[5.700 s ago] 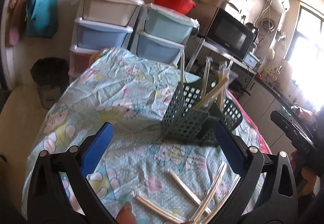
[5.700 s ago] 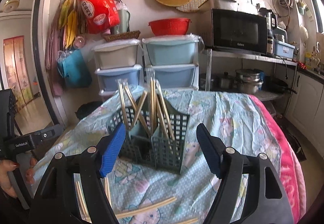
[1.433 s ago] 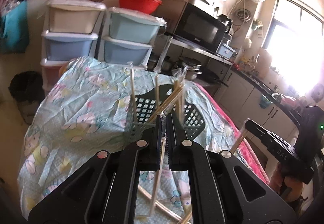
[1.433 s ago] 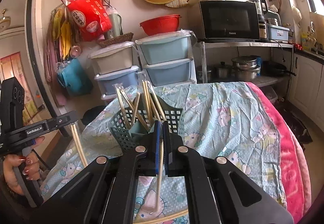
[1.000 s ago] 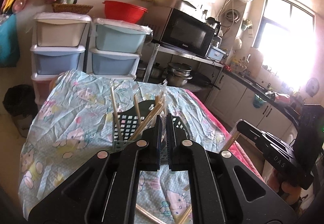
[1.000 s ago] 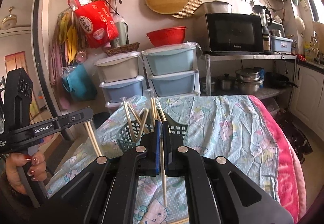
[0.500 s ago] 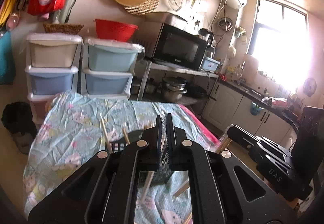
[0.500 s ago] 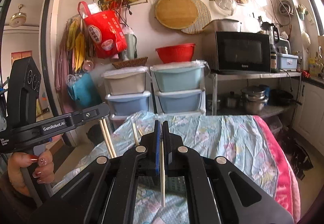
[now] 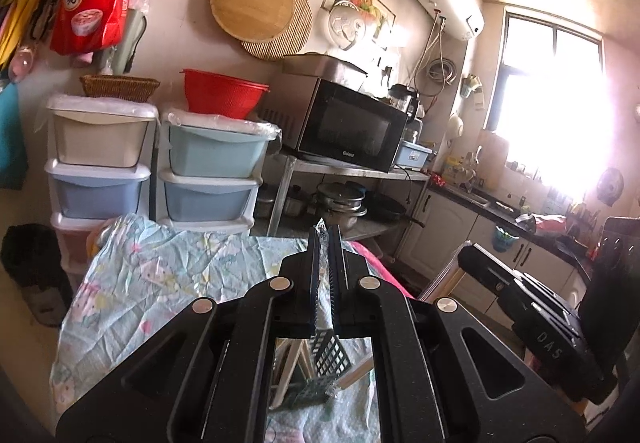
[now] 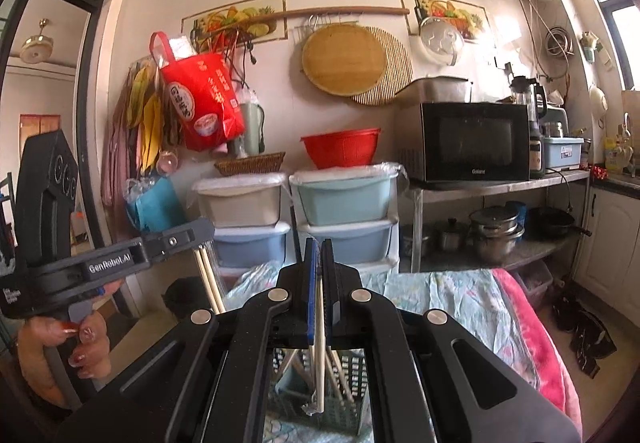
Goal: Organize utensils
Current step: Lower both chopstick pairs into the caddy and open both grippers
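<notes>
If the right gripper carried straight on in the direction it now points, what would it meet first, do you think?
Probably the stacked plastic drawers against the wall. The right gripper, shut on a wrapped chopstick, points nearly level over the table's far edge, above the green basket. Nothing nearer shows on that line, though depth is uncertain.

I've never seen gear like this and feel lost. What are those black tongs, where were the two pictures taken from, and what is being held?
No robot here: a person holds hand-operated tongs in each hand, each with a camera looking along its fingers. One picture is from the left tongs, the other from the right tongs. Each view also catches the other tool. Both are shut on wrapped chopsticks: the left pair, the right pair. Below, on a cartoon-print tablecloth, stands a green utensil basket already holding chopsticks.
</notes>
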